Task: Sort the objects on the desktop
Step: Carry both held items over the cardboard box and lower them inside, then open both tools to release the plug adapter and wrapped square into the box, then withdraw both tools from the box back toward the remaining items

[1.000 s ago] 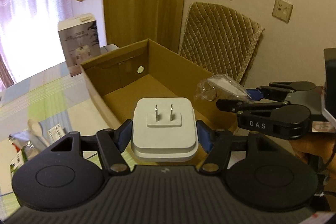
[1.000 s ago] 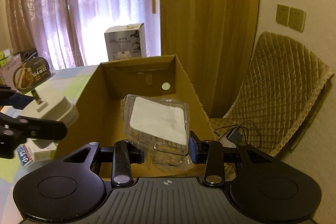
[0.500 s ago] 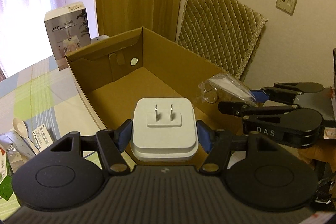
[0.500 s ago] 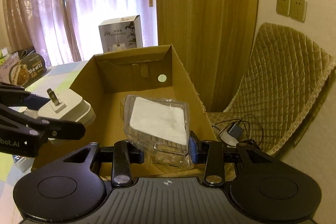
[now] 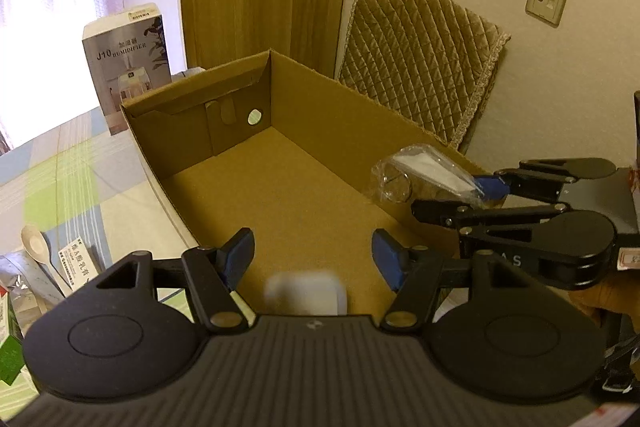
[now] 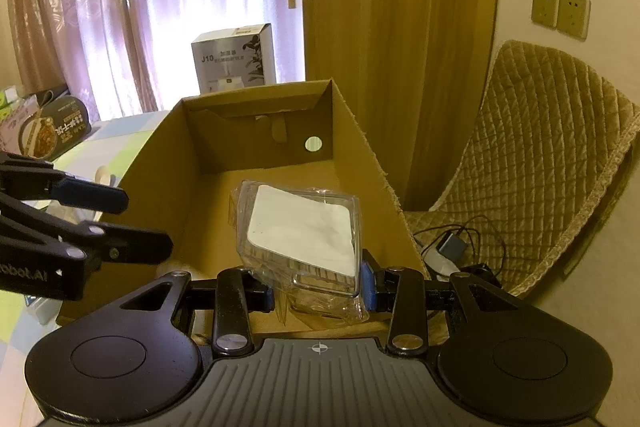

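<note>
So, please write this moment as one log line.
left tool: open | plug: blurred, below it, over box | right tool: shut on packet

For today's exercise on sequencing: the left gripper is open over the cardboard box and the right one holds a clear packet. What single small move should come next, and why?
Probably open the right gripper and let the clear packet fall. It already hangs over the cardboard box floor, inside the walls. The left gripper is open, with a blurred white adapter beneath it in the box.
</note>
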A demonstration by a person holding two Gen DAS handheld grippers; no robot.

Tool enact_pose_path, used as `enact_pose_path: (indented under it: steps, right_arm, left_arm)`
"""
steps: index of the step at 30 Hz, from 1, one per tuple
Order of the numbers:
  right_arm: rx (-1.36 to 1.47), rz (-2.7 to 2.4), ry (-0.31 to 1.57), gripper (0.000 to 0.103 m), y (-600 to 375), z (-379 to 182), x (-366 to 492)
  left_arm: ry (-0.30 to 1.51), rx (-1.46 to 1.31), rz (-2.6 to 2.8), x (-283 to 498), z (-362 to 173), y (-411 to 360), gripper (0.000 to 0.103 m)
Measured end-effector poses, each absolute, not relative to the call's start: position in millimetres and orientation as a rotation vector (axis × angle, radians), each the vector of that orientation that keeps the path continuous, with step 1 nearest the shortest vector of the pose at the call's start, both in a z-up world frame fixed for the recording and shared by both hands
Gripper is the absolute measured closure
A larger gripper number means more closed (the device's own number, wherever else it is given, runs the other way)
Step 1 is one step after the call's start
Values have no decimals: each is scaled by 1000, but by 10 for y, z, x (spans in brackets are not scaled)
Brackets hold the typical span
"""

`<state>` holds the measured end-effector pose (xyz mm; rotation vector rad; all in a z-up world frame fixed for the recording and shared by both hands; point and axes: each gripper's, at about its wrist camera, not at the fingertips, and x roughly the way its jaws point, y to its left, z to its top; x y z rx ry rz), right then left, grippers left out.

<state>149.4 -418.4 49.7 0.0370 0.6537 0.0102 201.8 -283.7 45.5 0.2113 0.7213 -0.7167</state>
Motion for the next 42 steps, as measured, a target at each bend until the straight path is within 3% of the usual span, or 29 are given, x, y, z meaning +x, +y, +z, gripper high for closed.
enact_pose_path:
  steps: [9,15,17,19,30,42]
  right_arm:
    - [33,25,651,67,-4129,520,1485]
    - [26,40,652,67,-4010,527,1500]
    - [17,40,647,53,-3972,533,1504]
    - [18,38,629,45,-3960,552,1480]
    - [38,29,580,41,-3851,731,1167]
    - [63,82,537,31,-3447,941,646]
  left_arm:
    - [687,153,-653,1876,629,-2423,34]
    - [702,118,-620,1793,618,-2188,34]
    - [705,106,-613,1770,608,-2125,34]
    - [708,97,-605,1737,602,-2060,34]
    - [734,62,-537,1465,517,-1656,32]
    - [745,41,-454,1014,502,-1091,30]
